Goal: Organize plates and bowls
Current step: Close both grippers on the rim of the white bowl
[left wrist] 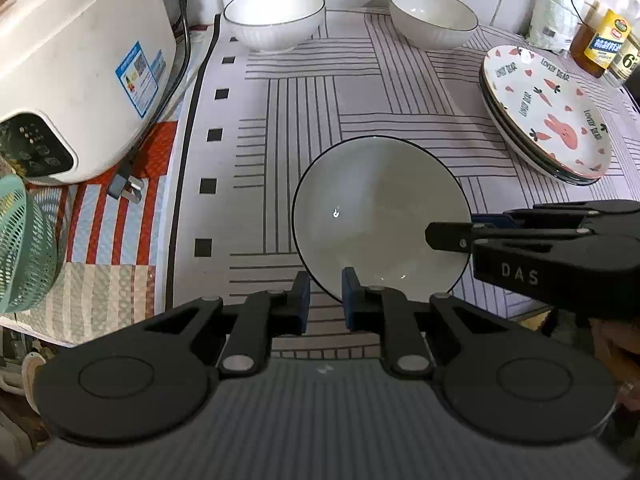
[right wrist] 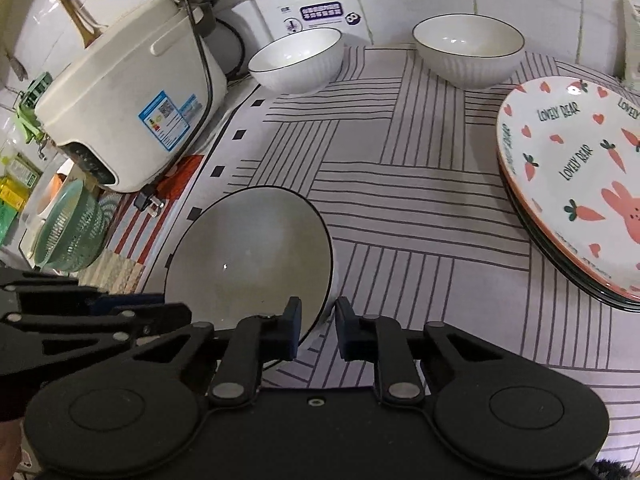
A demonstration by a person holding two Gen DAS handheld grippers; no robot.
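- The near bowl [left wrist: 380, 220] is the centre of it all: white inside, thin dark rim, sitting on the striped mat [left wrist: 360, 92] at the front edge, tipped a little in the right wrist view.
- Left gripper [left wrist: 326, 300] is on that bowl's near rim, jaws drawn close with one pad outside the wall and one inside, pinching the rim.
- Right gripper [right wrist: 318, 330] is at the same bowl from the other side; its left pad sits inside the rim and its right pad outside. The jaws stand narrow, but a sliver of mat shows beside the outer pad, so I cannot tell whether it presses on the wall.
- Seen from the left wrist view, the right gripper's finger [left wrist: 448, 236] reaches in over the bowl's right rim.
- Beyond the near bowl, at the back of the mat, two more white bowls stand upright and well apart: the back left bowl [left wrist: 274, 20] and the back right bowl [left wrist: 434, 18].
- To the right of the near bowl, well apart from it, a stack of plates [left wrist: 548, 116]; the top one is printed with rabbits, carrots and hearts.
- Left of the near bowl, off the mat, a white rice cooker [left wrist: 88, 72] with its plug [left wrist: 126, 188] lying on a red striped cloth [left wrist: 120, 220].
- In front of the cooker, a green mesh basket [left wrist: 24, 248] at the frame's edge.
- Behind the plates, bottles [left wrist: 604, 40] against the tiled wall.
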